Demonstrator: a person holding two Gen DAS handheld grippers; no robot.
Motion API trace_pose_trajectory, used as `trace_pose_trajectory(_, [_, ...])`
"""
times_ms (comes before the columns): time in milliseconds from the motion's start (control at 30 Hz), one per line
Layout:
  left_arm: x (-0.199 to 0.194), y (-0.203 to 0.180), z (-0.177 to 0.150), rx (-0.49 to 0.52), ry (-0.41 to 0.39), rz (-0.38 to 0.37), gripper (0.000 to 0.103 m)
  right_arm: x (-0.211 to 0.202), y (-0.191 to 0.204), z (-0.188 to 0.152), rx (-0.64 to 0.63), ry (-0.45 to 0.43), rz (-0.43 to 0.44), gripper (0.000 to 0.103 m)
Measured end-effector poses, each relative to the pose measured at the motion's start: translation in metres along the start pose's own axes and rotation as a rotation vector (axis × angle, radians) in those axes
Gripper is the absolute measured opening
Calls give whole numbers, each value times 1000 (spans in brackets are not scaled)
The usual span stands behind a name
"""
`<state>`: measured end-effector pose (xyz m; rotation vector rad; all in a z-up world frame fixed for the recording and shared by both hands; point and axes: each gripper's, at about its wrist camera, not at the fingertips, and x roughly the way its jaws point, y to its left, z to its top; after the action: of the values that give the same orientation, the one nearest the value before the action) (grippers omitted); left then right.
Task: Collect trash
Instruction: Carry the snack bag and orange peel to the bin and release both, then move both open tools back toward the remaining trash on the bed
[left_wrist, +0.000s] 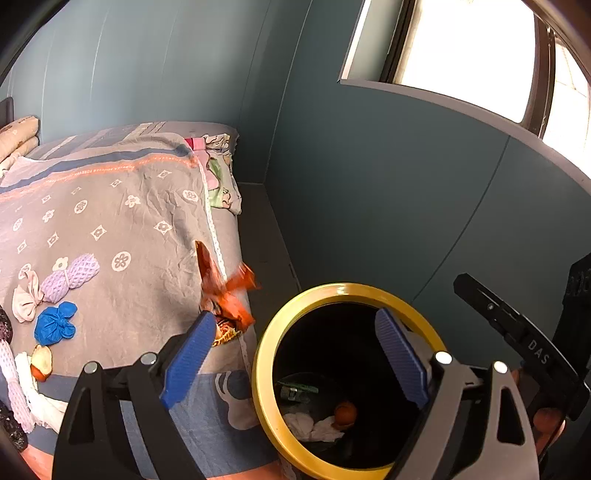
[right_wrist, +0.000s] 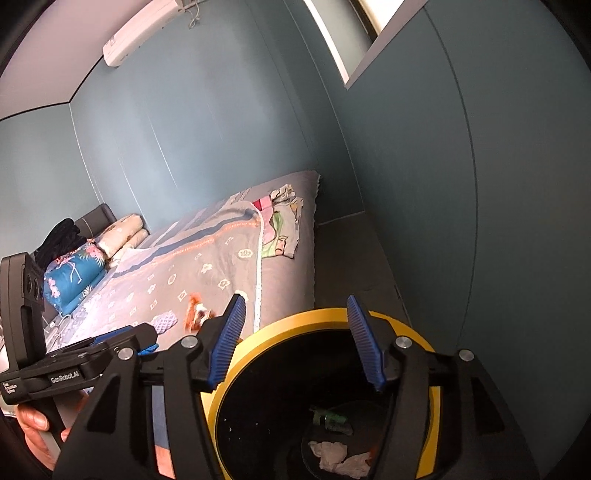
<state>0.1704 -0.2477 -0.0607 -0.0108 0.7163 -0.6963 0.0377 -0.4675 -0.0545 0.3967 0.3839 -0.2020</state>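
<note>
An orange snack wrapper (left_wrist: 225, 291), blurred in mid-air, was seen between the bed (left_wrist: 122, 221) edge and the yellow-rimmed bin (left_wrist: 266, 354). It was judged light, crinkly and slippery, best pinched at a twisted end. The left tongs (left_wrist: 295, 354) and right tongs (right_wrist: 295, 339) were held open and empty.
</note>
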Motion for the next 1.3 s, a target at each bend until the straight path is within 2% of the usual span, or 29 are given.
trace_pose_trajectory(233, [-18, 12, 2, -19, -38, 13, 87, -6, 8, 5, -17, -17, 11, 57])
trace_pose_trajectory(533, [-64, 52, 5, -31, -115, 137, 91, -12, 39, 10, -71, -23, 58, 66])
trace_pose_trajectory(700, [-95, 86, 1, -43, -143, 231, 91, -9, 76, 14, -134, -19, 109, 74])
trace_pose_trajectory(1067, [-162, 186, -25, -134, -130, 470, 92, 13, 178, 5, -265, 50, 257, 74])
trace_pose_trajectory(1300, [-187, 247, -54, -226, -97, 582, 92, 38, 240, -15, -324, 121, 331, 74])
